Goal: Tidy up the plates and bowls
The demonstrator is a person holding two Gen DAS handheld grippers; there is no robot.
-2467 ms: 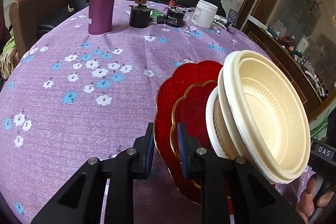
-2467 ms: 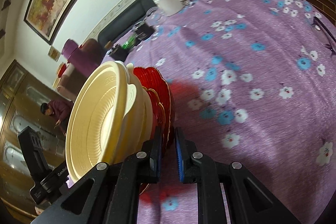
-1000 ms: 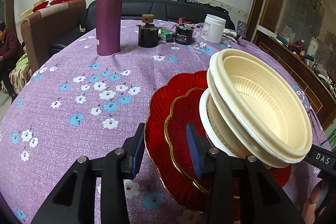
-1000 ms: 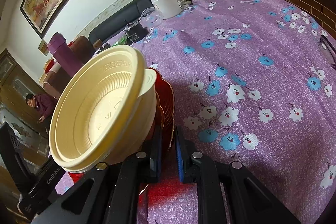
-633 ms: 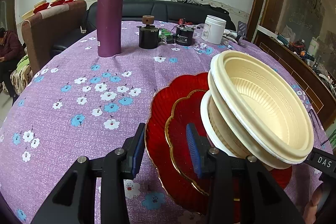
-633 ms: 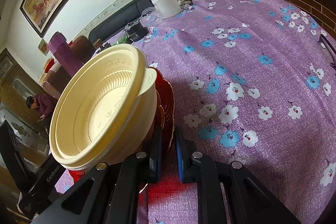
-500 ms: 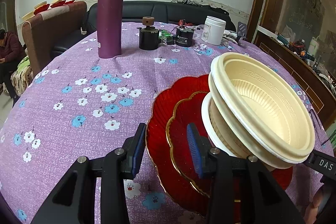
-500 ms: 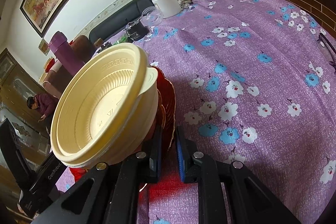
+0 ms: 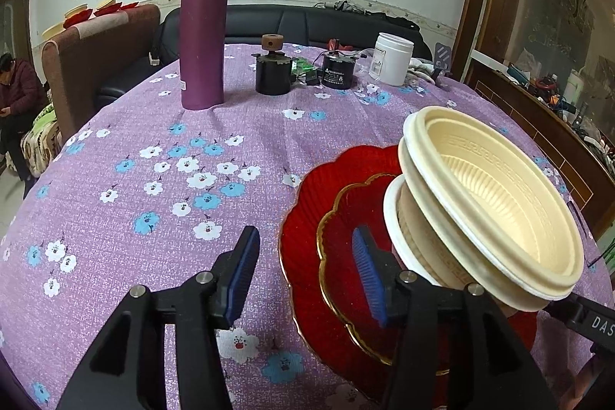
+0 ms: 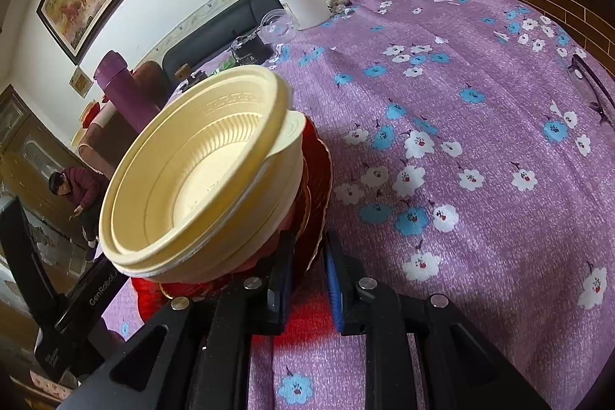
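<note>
Purple floral tablecloth (image 9: 161, 179), black sofa (image 9: 307, 25) behind

The left gripper (image 9: 305, 271) points downward at a slant, its jaws opening, with a clear gap between the blue pads (image 9: 242, 271). The rim of the red plates (image 9: 303, 256) lies between them; the left pad stands clear of it, and the right pad appears to lie against the plate face, though contact cannot be confirmed. The right gripper (image 10: 309, 275) points down at a similar slant, jaws narrow but opening, the plate edge between its fingers (image 10: 332, 289). Whether those pads still press is uncertain.
</note>
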